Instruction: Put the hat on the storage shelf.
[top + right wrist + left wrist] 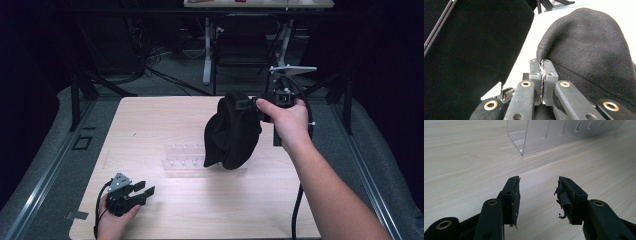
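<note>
A black cloth (231, 132) hangs in the air over the right end of a clear acrylic rack (184, 160) that lies in the middle of the table. My right gripper (251, 104) is shut on the cloth's upper edge; in the right gripper view the jaws are pressed together on a pinch of the black cloth (589, 47) at the right gripper (543, 65). My left gripper (147, 189) rests low near the table's front left corner, open with nothing between its worn pads (515, 197). The clear acrylic rack (554, 135) lies ahead of the left gripper (539, 180).
The wooden table (150, 125) has bare room on its left half and along the front edge. Beyond its far edge stand a dark chair (242, 47) and table legs. A metal rail (45, 170) runs along the floor at the left.
</note>
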The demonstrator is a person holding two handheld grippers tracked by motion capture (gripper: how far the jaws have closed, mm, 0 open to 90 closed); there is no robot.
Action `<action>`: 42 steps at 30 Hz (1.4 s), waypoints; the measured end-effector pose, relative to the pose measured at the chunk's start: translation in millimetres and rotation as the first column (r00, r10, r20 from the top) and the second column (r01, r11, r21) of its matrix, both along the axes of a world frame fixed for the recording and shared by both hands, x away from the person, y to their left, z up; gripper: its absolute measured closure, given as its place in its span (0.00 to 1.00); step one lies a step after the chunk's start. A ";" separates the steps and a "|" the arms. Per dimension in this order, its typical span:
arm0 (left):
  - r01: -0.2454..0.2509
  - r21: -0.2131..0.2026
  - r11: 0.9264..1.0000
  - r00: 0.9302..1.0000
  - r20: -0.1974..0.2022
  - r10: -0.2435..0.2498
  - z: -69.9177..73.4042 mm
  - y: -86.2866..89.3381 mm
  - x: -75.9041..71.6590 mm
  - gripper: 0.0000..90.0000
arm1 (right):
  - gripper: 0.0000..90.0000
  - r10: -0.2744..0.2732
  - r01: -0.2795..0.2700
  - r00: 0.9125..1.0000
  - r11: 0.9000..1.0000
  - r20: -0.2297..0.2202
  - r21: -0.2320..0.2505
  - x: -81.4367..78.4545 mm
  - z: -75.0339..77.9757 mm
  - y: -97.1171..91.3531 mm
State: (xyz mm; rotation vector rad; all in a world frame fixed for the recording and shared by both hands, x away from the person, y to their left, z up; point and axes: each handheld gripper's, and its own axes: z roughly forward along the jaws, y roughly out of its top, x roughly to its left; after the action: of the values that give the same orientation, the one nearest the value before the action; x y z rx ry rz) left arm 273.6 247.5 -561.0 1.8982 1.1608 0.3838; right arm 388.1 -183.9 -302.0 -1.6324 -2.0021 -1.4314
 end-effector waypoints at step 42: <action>0.159 -0.012 0.987 0.974 0.169 -0.154 63.1 -75.3 18.9 0.64 | 0.98 0.061 -0.062 0.998 0.997 0.017 0.053 4.6 -5.7 33.3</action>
State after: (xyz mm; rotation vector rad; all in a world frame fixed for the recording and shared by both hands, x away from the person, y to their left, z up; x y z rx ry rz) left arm 292.5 172.2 -497.9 1.8820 0.8952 0.4306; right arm 392.7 -150.6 -307.7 -1.5297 -1.9863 -1.4662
